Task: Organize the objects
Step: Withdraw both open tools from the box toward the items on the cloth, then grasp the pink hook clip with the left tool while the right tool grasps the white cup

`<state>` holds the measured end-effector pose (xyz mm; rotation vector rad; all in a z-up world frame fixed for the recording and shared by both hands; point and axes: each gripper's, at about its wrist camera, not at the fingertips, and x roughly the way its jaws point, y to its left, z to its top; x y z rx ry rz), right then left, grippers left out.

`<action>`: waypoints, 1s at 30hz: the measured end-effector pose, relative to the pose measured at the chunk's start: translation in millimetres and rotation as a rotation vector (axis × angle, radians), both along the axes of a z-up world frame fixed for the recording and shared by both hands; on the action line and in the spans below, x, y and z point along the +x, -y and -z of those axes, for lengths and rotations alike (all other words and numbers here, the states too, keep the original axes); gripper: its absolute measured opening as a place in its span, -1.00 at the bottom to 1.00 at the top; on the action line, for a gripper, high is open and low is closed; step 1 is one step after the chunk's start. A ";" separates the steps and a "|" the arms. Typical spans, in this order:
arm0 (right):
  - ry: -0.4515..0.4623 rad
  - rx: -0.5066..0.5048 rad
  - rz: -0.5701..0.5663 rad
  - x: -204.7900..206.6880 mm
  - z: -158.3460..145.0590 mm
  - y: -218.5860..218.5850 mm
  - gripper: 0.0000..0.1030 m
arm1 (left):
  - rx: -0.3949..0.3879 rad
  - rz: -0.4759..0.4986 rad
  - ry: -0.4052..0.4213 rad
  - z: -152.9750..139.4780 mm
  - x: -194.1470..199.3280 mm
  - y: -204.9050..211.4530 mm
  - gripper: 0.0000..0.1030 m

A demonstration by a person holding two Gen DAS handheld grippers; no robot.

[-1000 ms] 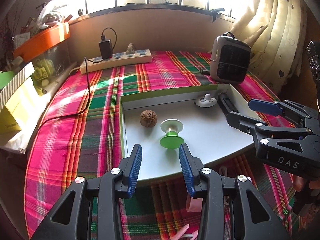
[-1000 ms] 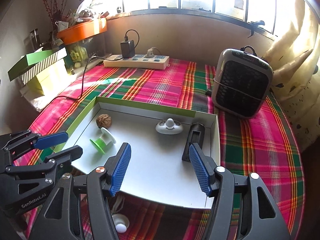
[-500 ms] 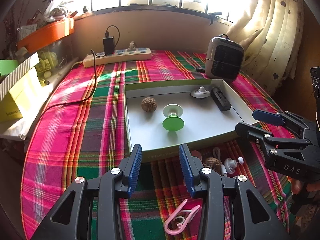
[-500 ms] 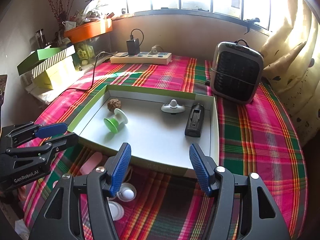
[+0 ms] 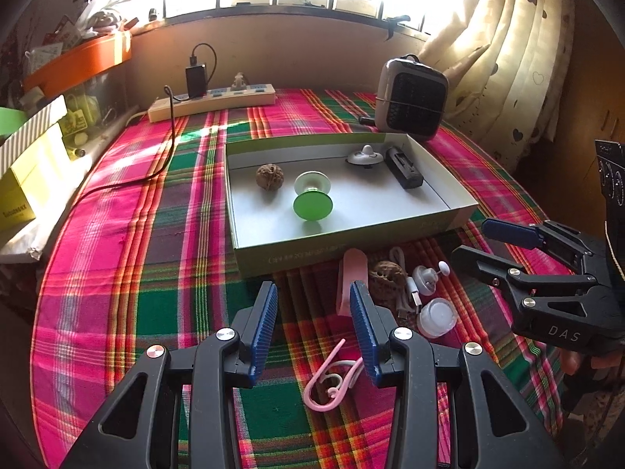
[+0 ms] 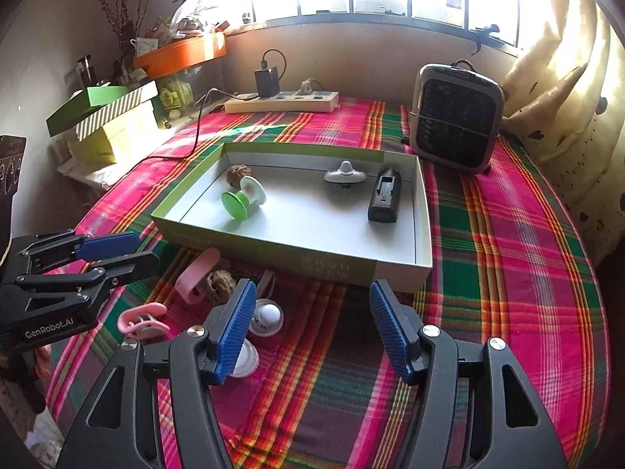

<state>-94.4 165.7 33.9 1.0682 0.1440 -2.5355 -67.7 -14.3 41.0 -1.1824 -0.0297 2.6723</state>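
Hovering over the plaid cloth, my left gripper and right gripper both gape empty. What looks like a pink clip lies just beneath my left jaws; the box sits beyond.
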 end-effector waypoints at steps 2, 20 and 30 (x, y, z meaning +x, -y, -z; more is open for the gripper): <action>0.002 -0.001 -0.005 4.6 2.1 -0.7 0.19 | 0.006 0.010 0.002 0.8 3.7 -0.4 -0.28; 0.035 -0.022 -0.067 28.9 17.9 4.7 0.19 | 0.021 0.048 0.036 15.4 24.9 0.6 -0.27; 0.069 -0.016 -0.105 33.0 27.1 16.5 0.19 | 0.019 0.063 0.064 22.4 26.3 -3.3 -0.27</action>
